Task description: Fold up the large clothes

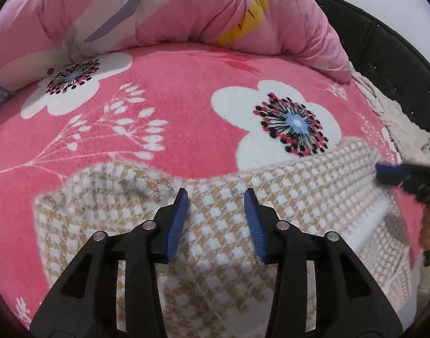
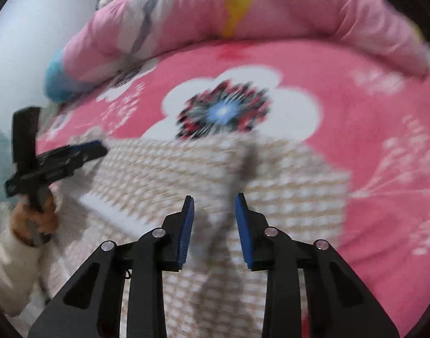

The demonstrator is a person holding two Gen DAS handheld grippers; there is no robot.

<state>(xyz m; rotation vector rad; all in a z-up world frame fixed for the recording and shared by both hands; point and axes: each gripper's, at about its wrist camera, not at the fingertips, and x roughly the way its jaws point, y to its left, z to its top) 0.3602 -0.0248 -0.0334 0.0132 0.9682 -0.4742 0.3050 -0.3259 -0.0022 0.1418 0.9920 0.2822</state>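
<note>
A beige and white houndstooth knit garment [image 1: 215, 253] lies folded on the pink flowered bed. My left gripper [image 1: 216, 194] is open just above its middle, blue pads apart with nothing between them. My right gripper [image 2: 213, 200] is open over the same garment [image 2: 285, 191], which shows blurred with a raised fold running up between the fingers. The right gripper's blue tip [image 1: 389, 169] shows at the garment's right edge in the left wrist view. The left gripper [image 2: 85, 148] shows at the garment's left edge in the right wrist view.
A pink fleece blanket [image 1: 172, 107] with white flowers covers the bed. A rolled pink quilt [image 1: 158, 11] lies along the far side. A dark headboard [image 1: 384, 45] and a crumpled pale cloth [image 1: 398, 124] are at the right.
</note>
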